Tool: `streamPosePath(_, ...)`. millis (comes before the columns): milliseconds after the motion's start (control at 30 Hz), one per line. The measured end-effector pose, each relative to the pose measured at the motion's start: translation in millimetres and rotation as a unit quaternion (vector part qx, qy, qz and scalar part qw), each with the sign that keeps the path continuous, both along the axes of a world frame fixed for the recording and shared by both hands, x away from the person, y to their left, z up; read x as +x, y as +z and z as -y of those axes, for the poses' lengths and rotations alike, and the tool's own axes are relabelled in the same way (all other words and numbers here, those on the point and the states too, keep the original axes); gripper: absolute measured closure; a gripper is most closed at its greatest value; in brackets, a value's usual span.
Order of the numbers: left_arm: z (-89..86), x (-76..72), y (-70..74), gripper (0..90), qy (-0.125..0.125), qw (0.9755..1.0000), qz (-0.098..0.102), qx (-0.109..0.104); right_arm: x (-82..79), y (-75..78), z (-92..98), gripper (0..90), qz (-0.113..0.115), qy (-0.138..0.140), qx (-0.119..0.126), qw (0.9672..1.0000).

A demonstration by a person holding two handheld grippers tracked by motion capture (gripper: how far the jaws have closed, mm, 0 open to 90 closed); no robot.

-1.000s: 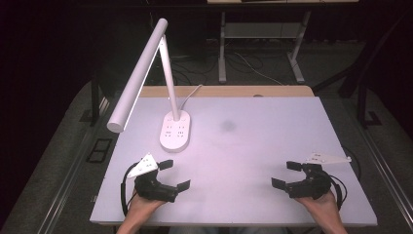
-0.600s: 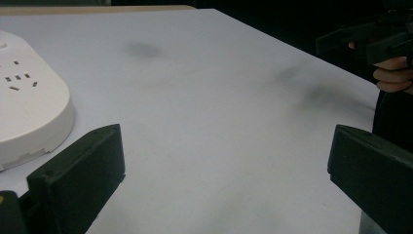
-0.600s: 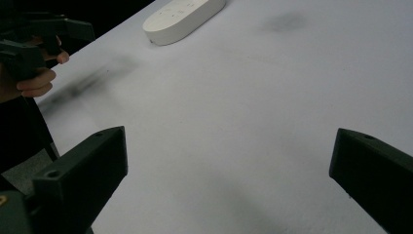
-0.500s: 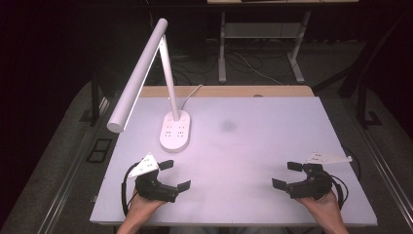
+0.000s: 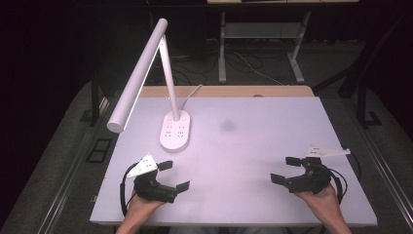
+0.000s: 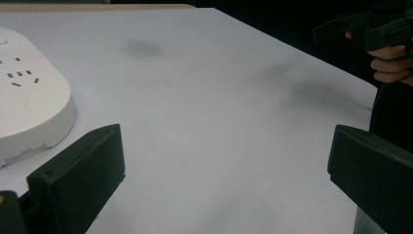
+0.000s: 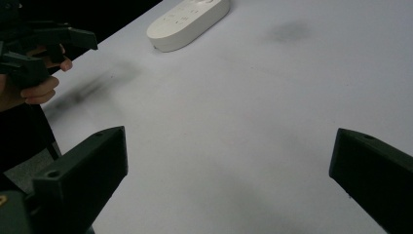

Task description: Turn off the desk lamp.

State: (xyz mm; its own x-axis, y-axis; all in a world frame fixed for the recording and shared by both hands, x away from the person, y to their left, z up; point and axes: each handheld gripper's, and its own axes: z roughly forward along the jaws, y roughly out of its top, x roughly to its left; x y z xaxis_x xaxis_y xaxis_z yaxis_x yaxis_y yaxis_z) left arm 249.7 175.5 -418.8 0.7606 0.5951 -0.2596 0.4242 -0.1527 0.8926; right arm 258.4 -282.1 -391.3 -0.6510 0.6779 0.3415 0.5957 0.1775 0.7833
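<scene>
While the white desk lamp (image 5: 168, 105) stands at the far left part of the white table (image 5: 253, 146), its oval base (image 5: 175, 130) carrying socket holes and its long tube head (image 5: 137, 77) slanting out past the table's left edge, both grippers rest nearer the person than that base. Nearer than the base and slightly to its left lies the left gripper (image 5: 173, 175), held in the left hand (image 5: 141, 204), its jaws spread wide with nothing between them. Well to the right of the base, near the table's right edge, the right gripper (image 5: 287, 169) sits in the right hand (image 5: 319, 197), its jaws likewise spread wide and empty. A white cable (image 5: 192, 92) runs from the base toward the far edge. Right of the base, a faint dark smudge (image 5: 227, 126) marks the tabletop.
</scene>
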Motion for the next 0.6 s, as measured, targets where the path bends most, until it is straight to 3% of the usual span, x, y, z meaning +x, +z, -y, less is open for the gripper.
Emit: streamPosePath(600,3.1,0.3,-1.3,0.0,-0.008,0.9999,-0.001,0.008,21.3,15.4,-10.5,0.5,-0.003,0.017,-0.015,0.9997)
